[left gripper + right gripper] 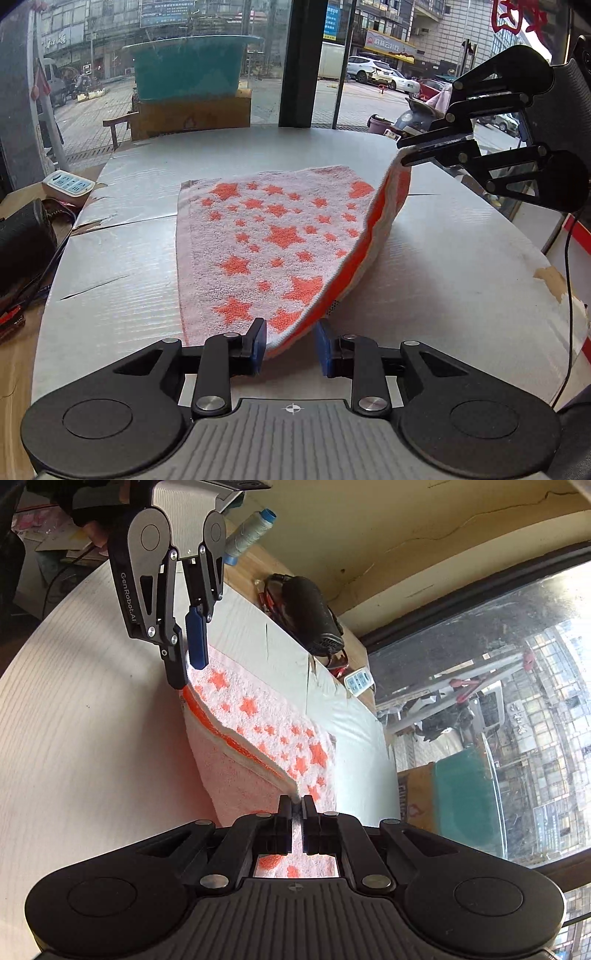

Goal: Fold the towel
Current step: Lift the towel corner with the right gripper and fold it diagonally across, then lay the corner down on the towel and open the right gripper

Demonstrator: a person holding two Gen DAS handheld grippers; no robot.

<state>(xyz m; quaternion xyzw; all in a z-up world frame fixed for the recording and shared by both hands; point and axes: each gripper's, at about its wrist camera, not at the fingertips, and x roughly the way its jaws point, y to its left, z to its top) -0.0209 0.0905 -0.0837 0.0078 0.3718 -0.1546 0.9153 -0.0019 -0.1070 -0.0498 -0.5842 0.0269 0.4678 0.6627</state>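
A white towel with orange stars (266, 243) lies on the white table (129, 258), its right edge lifted and folded leftward over the rest. My left gripper (290, 341) is open, its blue pads (258, 347) on either side of the towel's near lifted corner. My right gripper (413, 147) is shut on the towel's far right corner and holds it above the table. In the right wrist view the right gripper (296, 805) pinches the towel's (280, 731) edge, and the left gripper (190, 664) stands open at the other corner.
A power strip (68, 184) and a black device (22, 236) with cables sit at the table's left. A teal tub (188, 66) on a cardboard box stands behind the table by the window. A thread spool (249, 531) lies beyond the table.
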